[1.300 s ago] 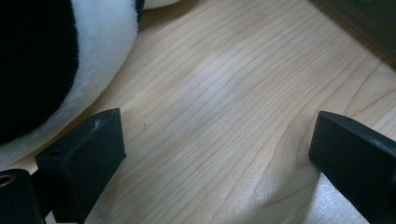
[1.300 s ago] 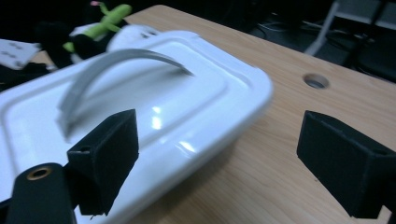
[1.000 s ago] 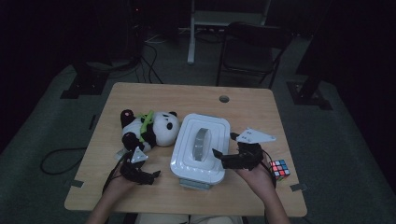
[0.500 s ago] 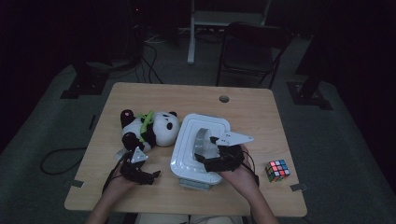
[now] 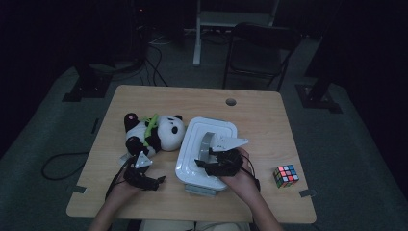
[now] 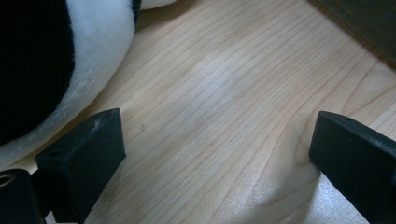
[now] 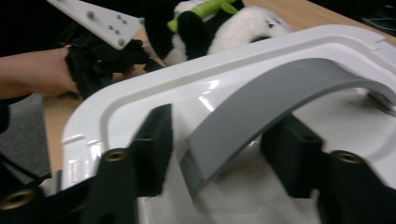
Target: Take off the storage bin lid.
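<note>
A white lidded box [image 5: 190, 161] with a grey arched handle [image 5: 208, 142] stands at the table's middle front. My right gripper [image 5: 204, 164] lies over the lid. Its jaws straddle the handle [image 7: 261, 93] and have just been closing, with a gap still showing at one jaw, so it is open [image 7: 219, 135]. A plush panda [image 5: 154, 132] lies left of the box. My left gripper [image 5: 153, 181] rests open on the wood just in front of the panda [image 6: 42, 60], nothing between its jaws [image 6: 215, 154].
A colour cube [image 5: 286, 175] sits near the table's [image 5: 269, 125] front right. A small round hole [image 5: 231, 102] is in the table's far side. A dark chair [image 5: 260, 53] stands beyond the table on the floor.
My right gripper has moved left from near the colour cube onto the box lid, and its jaws have narrowed around the grey handle. The left gripper has stayed put.
</note>
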`<control>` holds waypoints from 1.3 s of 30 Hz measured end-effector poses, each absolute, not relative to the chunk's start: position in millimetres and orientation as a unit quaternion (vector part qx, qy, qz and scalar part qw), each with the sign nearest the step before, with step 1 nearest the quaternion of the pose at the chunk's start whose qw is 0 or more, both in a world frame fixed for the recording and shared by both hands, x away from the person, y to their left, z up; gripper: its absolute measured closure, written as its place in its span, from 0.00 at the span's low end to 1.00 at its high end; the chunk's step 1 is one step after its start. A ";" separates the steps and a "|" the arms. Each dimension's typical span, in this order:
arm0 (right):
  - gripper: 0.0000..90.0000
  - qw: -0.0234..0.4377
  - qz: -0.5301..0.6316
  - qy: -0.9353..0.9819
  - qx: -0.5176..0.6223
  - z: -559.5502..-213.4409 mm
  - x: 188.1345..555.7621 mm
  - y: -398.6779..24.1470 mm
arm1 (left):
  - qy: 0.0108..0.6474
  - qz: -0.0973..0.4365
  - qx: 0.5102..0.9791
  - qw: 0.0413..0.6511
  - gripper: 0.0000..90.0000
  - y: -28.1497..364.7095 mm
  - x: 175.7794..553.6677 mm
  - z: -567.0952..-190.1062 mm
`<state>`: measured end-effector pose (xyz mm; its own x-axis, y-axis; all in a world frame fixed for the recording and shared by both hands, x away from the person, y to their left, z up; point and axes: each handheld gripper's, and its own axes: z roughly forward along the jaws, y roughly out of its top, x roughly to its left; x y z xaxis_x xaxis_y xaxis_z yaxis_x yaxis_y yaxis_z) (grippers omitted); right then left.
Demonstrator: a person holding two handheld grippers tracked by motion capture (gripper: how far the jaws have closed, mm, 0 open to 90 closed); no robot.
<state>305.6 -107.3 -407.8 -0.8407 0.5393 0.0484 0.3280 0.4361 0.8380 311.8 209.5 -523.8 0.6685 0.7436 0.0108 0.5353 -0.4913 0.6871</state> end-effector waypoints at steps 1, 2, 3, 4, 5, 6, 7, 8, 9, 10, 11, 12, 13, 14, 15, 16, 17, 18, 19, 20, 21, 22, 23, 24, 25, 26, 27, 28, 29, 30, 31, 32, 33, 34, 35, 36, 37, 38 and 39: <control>0.56 0.114 0.464 0.840 0.257 -407.7 305.5 -106.8 | 0.376 0.155 0.850 0.336 0.05 209.5 311.8 -523.7; 0.56 0.114 0.465 0.840 0.256 -408.1 305.2 -105.9 | 0.376 0.155 0.850 0.335 0.05 209.5 311.8 -523.7; 0.59 0.113 0.466 0.840 0.254 -408.3 305.3 -105.4 | 0.376 0.155 0.850 0.335 0.05 209.5 311.8 -523.7; 0.64 0.117 0.468 0.838 0.255 -408.7 305.7 -106.0 | 0.376 0.155 0.850 0.335 0.05 209.5 311.8 -523.7; 0.65 0.115 0.471 0.836 0.255 -409.4 306.4 -107.2 | 0.376 0.155 0.850 0.335 0.05 209.6 311.8 -523.7; 0.66 0.108 0.474 0.836 0.257 -409.8 307.4 -108.1 | 0.376 0.155 0.850 0.335 0.05 209.5 311.8 -523.7; 0.66 0.105 0.474 0.835 0.257 -409.9 307.7 -108.5 | 0.376 0.155 0.850 0.335 0.05 209.5 311.8 -523.7; 0.66 0.106 0.474 0.836 0.256 -410.1 307.2 -108.4 | 0.376 0.155 0.850 0.335 0.05 209.5 311.8 -523.7; 0.67 0.102 0.476 0.835 0.257 -410.3 307.8 -108.6 | 0.376 0.155 0.850 0.335 0.05 209.5 311.8 -523.7; 0.68 0.098 0.477 0.835 0.256 -410.4 308.4 -108.8 | 0.376 0.155 0.850 0.335 0.05 209.5 311.8 -523.7; 0.69 0.096 0.477 0.835 0.257 -410.2 308.5 -108.8 | 0.376 0.155 0.850 0.335 0.05 209.5 311.8 -523.7; 0.71 0.090 0.478 0.834 0.260 -409.9 309.2 -108.8 | 0.376 0.155 0.850 0.335 0.05 209.5 311.8 -523.7; 0.72 0.084 0.478 0.835 0.260 -409.7 309.6 -108.8 | 0.376 0.155 0.850 0.335 0.05 209.5 311.8 -523.7; 0.72 0.082 0.478 0.834 0.262 -409.4 309.6 -108.7 | 0.376 0.155 0.850 0.335 0.05 209.5 311.8 -523.7; 0.73 0.077 0.478 0.834 0.265 -408.8 310.1 -109.1 | 0.376 0.155 0.850 0.335 0.05 209.5 311.8 -523.7; 0.73 0.069 0.479 0.833 0.267 -408.3 311.1 -109.9 | 0.376 0.155 0.850 0.335 0.05 209.5 311.8 -523.7; 0.74 0.060 0.479 0.833 0.270 -407.7 311.9 -111.1 | 0.376 0.155 0.850 0.335 0.05 209.5 311.8 -523.7; 0.74 0.053 0.480 0.833 0.271 -407.0 312.9 -112.5 | 0.376 0.155 0.850 0.335 0.05 209.5 311.8 -523.7; 0.75 0.042 0.481 0.831 0.275 -405.9 313.8 -113.8 | 0.376 0.155 0.850 0.335 0.05 209.5 311.8 -523.7; 0.76 0.033 0.483 0.830 0.278 -405.2 314.8 -115.4 | 0.376 0.155 0.850 0.335 0.05 209.5 311.8 -523.7; 0.76 0.025 0.485 0.829 0.279 -404.3 315.2 -117.0 | 0.376 0.155 0.850 0.335 0.05 209.5 311.8 -523.7; 0.77 0.021 0.488 0.827 0.279 -403.0 315.1 -118.4 | 0.376 0.155 0.849 0.336 0.05 209.4 311.8 -523.7; 0.78 0.013 0.493 0.823 0.281 -401.5 314.7 -120.1 | 0.376 0.155 0.849 0.336 0.05 209.4 311.7 -523.7; 0.78 0.001 0.499 0.820 0.280 -400.0 315.0 -122.0 | 0.378 0.156 0.848 0.338 0.05 209.2 311.8 -523.9; 0.78 -0.005 0.506 0.816 0.280 -398.0 314.7 -123.8 | 0.377 0.156 0.849 0.337 0.05 209.3 311.8 -523.8; 0.78 -0.008 0.508 0.814 0.280 -395.8 314.1 -124.8 | 0.377 0.156 0.849 0.337 0.05 209.3 311.8 -523.8; 0.78 -0.012 0.512 0.812 0.280 -393.4 313.9 -126.0 | 0.376 0.157 0.849 0.336 0.05 209.4 311.9 -523.8; 0.78 -0.015 0.517 0.809 0.278 -391.1 313.9 -127.1 | 0.376 0.157 0.849 0.336 0.05 209.4 311.9 -523.8; 0.78 -0.017 0.518 0.809 0.277 -388.6 313.9 -128.0 | 0.376 0.157 0.849 0.336 0.05 209.4 311.9 -523.8; 0.78 -0.017 0.520 0.808 0.275 -386.8 314.0 -128.7 | 0.376 0.157 0.849 0.336 0.05 209.4 311.9 -523.8; 0.78 -0.015 0.524 0.806 0.274 -383.7 314.0 -129.9 | 0.376 0.157 0.849 0.336 0.05 209.4 311.9 -523.8; 0.78 -0.008 0.523 0.808 0.272 -381.1 313.8 -130.4 | 0.376 0.156 0.849 0.337 0.05 209.4 311.9 -523.8; 0.78 0.000 0.521 0.809 0.271 -378.8 313.8 -130.8 | 0.377 0.156 0.849 0.337 0.05 209.3 311.8 -523.8; 0.78 0.006 0.521 0.809 0.271 -376.7 314.3 -131.5 | 0.377 0.156 0.848 0.337 0.05 209.2 311.8 -523.9; 0.78 0.011 0.521 0.809 0.272 -375.0 315.2 -132.4 | 0.377 0.156 0.848 0.337 0.05 209.2 311.8 -523.9; 0.78 0.014 0.521 0.809 0.273 -373.5 316.6 -133.4 | 0.378 0.155 0.848 0.338 0.05 209.2 311.8 -523.9; 0.78 0.018 0.523 0.807 0.274 -372.0 318.3 -134.8 | 0.377 0.156 0.848 0.337 0.05 209.2 311.8 -523.9; 0.78 0.023 0.522 0.807 0.275 -370.5 320.4 -136.4 | 0.378 0.156 0.848 0.338 0.05 209.1 311.8 -523.9; 0.78 0.029 0.521 0.807 0.277 -368.9 322.7 -138.0 | 0.379 0.156 0.847 0.339 0.05 208.9 311.7 -524.1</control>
<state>322.7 -138.0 -368.9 -0.8446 0.4780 0.2412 0.4166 0.3038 0.8568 311.7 208.9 -524.1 0.6643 0.7475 0.0066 0.5360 -0.4825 0.6928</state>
